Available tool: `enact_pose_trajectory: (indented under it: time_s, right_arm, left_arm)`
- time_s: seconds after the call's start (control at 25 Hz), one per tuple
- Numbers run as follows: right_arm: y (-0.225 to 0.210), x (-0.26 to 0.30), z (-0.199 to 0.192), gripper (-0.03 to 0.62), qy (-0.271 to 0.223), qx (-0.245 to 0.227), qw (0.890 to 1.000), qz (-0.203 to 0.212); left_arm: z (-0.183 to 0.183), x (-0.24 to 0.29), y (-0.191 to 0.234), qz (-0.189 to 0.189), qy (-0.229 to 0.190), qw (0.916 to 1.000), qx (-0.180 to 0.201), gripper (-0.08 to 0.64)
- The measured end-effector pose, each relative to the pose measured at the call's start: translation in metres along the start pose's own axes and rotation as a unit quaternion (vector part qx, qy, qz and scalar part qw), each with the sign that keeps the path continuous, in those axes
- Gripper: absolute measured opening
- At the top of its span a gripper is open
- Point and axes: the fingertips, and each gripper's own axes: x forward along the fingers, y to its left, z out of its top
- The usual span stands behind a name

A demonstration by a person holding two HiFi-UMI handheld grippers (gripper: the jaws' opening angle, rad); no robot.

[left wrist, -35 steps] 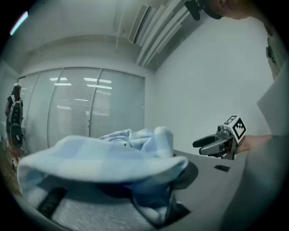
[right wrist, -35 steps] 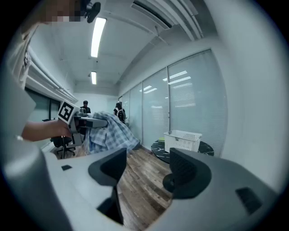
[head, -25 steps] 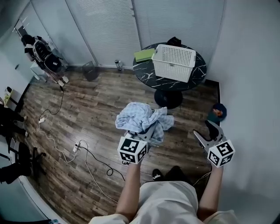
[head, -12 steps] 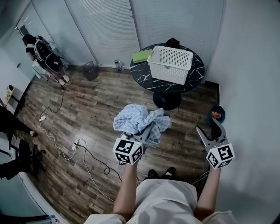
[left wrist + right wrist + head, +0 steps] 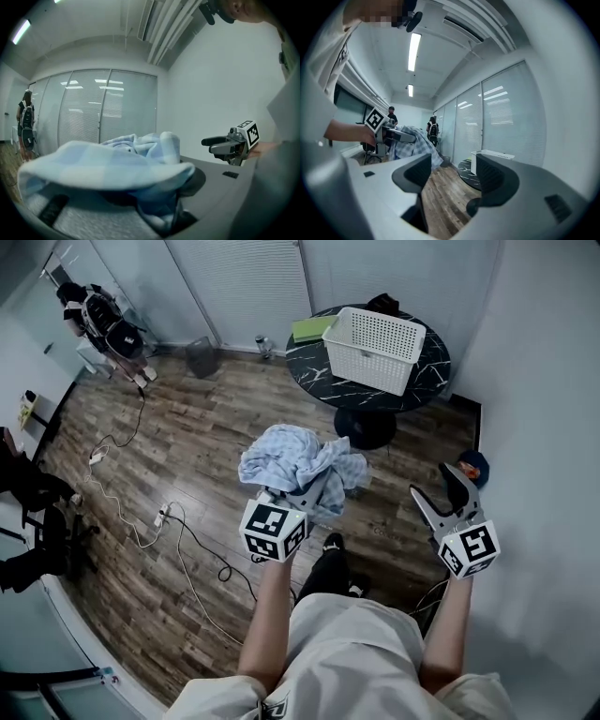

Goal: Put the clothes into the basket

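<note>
A light blue checked cloth (image 5: 298, 463) hangs bunched from my left gripper (image 5: 302, 497), which is shut on it above the wooden floor. In the left gripper view the cloth (image 5: 108, 161) drapes over both jaws and hides most of them. My right gripper (image 5: 446, 491) is held apart to the right, open and empty; in its own view its jaws (image 5: 452, 176) stand wide apart. The white perforated basket (image 5: 384, 343) stands on the round black marble table (image 5: 328, 381) further ahead, and also shows as the basket (image 5: 493, 155) in the right gripper view.
A green flat item (image 5: 313, 329) and a dark object (image 5: 382, 304) lie on the table by the basket. Cables (image 5: 192, 568) and a power strip (image 5: 161, 517) run over the floor at left. A blue and orange thing (image 5: 473, 466) sits by the right wall. A small bin (image 5: 200, 357) stands at the back.
The person has stepped forward, a dark leg now showing beneath the grippers. The cloth stays in the left gripper, and the right gripper stays open.
</note>
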Motion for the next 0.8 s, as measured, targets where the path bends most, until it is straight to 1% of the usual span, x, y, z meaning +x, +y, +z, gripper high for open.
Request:
enact_pose_trajectory:
  time_s: [0.12,0.24,0.44,0.6,0.72,0.8]
  right_arm:
    - [-0.009,0.004,-0.008,0.307,0.013,0.005,1.0,-0.015]
    - [-0.02,0.006,-0.011,0.307,0.006,0.023,0.999,-0.024]
    - [-0.026,0.017,-0.006,0.307,-0.021,0.021,1.0,0.001]
    - [-0.035,0.033,-0.003,0.307,-0.011,0.02,1.0,-0.003]
    - [-0.048,0.048,-0.004,0.307,-0.002,0.022,1.0,-0.014]
    - [-0.055,0.056,-0.003,0.307,0.002,0.024,1.0,-0.017]
  left_arm:
    - [-0.004,0.01,-0.003,-0.006,0.007,1.0,0.0,0.186]
    - [-0.003,0.021,-0.002,-0.012,0.005,0.9999,0.002,0.186]
    - [0.0,0.047,0.004,-0.021,0.004,0.9997,0.01,0.186]
    - [0.006,0.064,0.011,-0.03,0.005,0.9995,0.007,0.186]
    - [0.009,0.081,0.015,-0.043,0.008,0.999,0.012,0.186]
    - [0.012,0.089,0.018,-0.045,0.004,0.9989,0.015,0.186]
